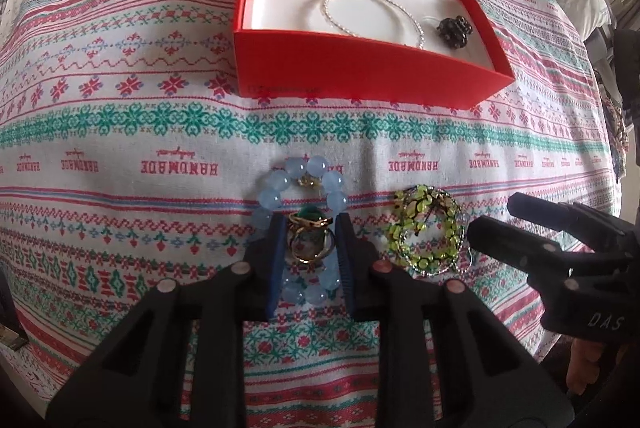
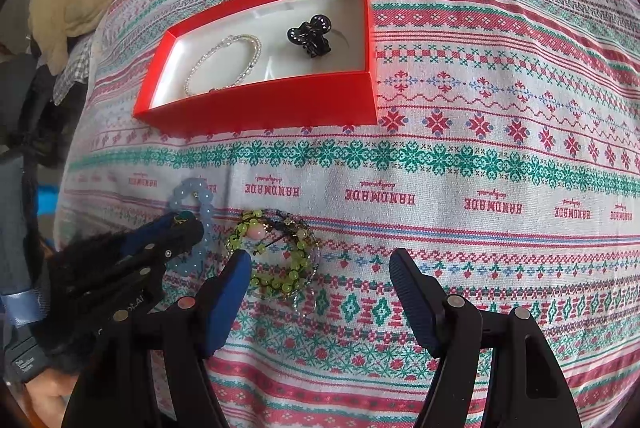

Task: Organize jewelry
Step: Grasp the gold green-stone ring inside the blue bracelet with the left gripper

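In the left wrist view the left gripper (image 1: 311, 228) sits at lower centre of the frame, its blue pads (image 1: 277, 252) pinching a gold ring with a green stone (image 1: 311, 234); the ring stands between the pads above the pale blue bead bracelet (image 1: 276, 188), which lies on the patterned tablecloth (image 1: 120, 108) and loops around the fingertips. Just right of it lies a green beaded bracelet (image 1: 426, 228), touching a thin clear-bead strand at its lower edge; the right gripper (image 1: 496, 224) enters from the right edge of that frame, its tips close beside the green bracelet.

In the upper centre of the left view stands the red box (image 1: 360, 68), open, with a white lining; inside it lie a silver bead bracelet (image 1: 372, 12) towards the middle and a black hair clip (image 1: 454, 26) at the right end.

In the right wrist view the right gripper (image 2: 320, 260) is spread wide at lower centre; its left pad (image 2: 232, 288) is at the edge of the green bracelet (image 2: 276, 252), the other pad well apart over bare cloth; the left gripper (image 2: 182, 224) shows at lower left, and the box (image 2: 256, 108) sits upper left of centre.
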Tool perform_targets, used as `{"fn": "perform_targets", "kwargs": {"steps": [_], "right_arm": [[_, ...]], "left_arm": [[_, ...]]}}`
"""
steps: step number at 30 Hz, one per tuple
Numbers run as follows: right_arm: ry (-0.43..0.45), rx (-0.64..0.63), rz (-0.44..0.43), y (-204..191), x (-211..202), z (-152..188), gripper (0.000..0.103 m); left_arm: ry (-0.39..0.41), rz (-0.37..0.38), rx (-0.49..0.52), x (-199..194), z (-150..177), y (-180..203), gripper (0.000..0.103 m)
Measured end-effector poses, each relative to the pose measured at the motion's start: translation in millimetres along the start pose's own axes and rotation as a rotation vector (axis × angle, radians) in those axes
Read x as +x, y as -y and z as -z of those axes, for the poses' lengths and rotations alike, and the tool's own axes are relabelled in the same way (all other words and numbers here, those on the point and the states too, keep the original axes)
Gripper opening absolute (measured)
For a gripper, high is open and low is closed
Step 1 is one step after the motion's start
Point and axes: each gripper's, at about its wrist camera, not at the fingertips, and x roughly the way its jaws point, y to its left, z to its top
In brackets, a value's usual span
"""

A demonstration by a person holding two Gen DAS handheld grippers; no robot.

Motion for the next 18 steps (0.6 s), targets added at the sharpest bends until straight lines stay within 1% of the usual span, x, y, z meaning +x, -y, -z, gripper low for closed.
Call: {"fn": "perform_targets", "kwargs": {"steps": [4, 7, 9, 10, 12, 14, 18], "right_arm": [[0.007, 0.006, -0.003, 4, -2, -2, 0.072], [0.014, -0.002, -0.019, 1, -5, -4, 0.067], [0.018, -0.009, -0.032, -5, -5, -5, 0.062], [0.019, -0.013, -0.040, -8, -5, -6, 0.057], [0.021, -0.020, -0.050, -14, -4, -5, 0.041], [0.020, -0.032, -0.057, -21, -2, -6, 0.034], [0.018, -0.033, -0.068, -32, 3, -7, 0.032]], "left_arm": [[0.019, -0.003, 0.007, -6, -1, 1, 0.025], [0.036, -0.003, 0.010, -13, 1, 0, 0.025], [0.048, 0.000, 0.016, -19, 2, -2, 0.025], [0.053, -0.004, 0.014, -21, 3, -2, 0.025], [0.062, -0.010, 0.008, -25, 4, -3, 0.025], [0.065, -0.008, 0.005, -28, 7, -7, 0.025], [0.065, -0.008, -0.001, -30, 9, -11, 0.025]]}}
